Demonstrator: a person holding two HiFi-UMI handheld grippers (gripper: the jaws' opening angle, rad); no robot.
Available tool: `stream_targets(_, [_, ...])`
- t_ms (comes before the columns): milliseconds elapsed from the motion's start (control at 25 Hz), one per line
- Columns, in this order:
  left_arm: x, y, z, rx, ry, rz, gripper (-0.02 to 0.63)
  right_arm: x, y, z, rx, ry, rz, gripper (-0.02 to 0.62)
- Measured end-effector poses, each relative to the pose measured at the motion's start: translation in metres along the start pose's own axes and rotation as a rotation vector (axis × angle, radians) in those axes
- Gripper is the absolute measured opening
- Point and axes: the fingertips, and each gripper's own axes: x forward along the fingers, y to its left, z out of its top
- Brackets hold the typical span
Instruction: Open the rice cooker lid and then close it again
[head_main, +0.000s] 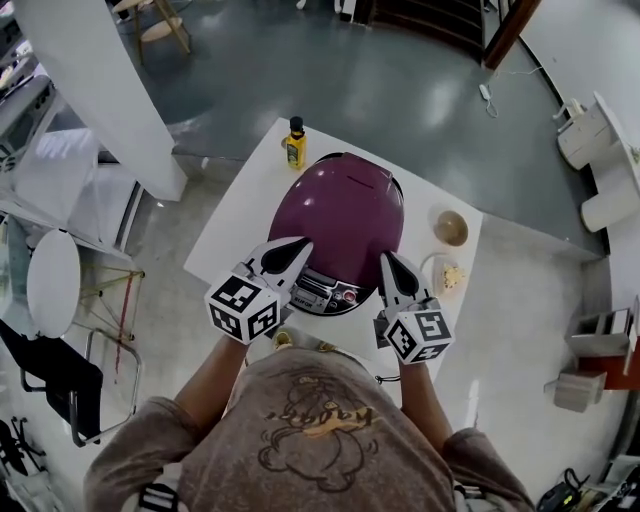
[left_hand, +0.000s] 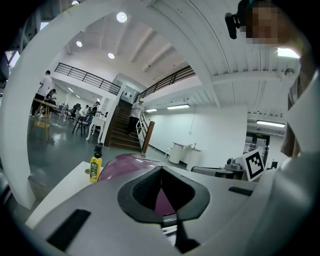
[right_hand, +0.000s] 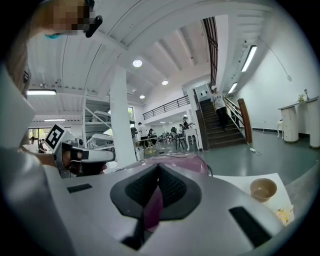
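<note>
The purple rice cooker (head_main: 340, 210) stands on the white table (head_main: 235, 215) with its lid down and its control panel (head_main: 325, 293) facing me. My left gripper (head_main: 300, 243) is shut and empty, its tips at the cooker's front left side. At the front right side my right gripper (head_main: 385, 258) is likewise shut with nothing in it. In the left gripper view the closed jaws (left_hand: 161, 168) point over the purple lid (left_hand: 122, 162). The right gripper view shows shut jaws (right_hand: 159, 166) with the lid (right_hand: 185, 162) just beyond.
A small yellow oil bottle (head_main: 295, 143) stands behind the cooker at the table's far edge. A tan bowl (head_main: 451, 228) and a plate with food (head_main: 447, 275) sit to the cooker's right. A white pillar (head_main: 100, 80) rises at the left, with chairs around.
</note>
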Motion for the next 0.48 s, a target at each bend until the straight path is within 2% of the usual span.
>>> stream_targets(480, [-0.006, 0.001, -0.019, 0.017, 0.08, 0.039, 0.021, 0.01, 0.004, -0.007, -0.02, 0.027, 0.047, 0.002])
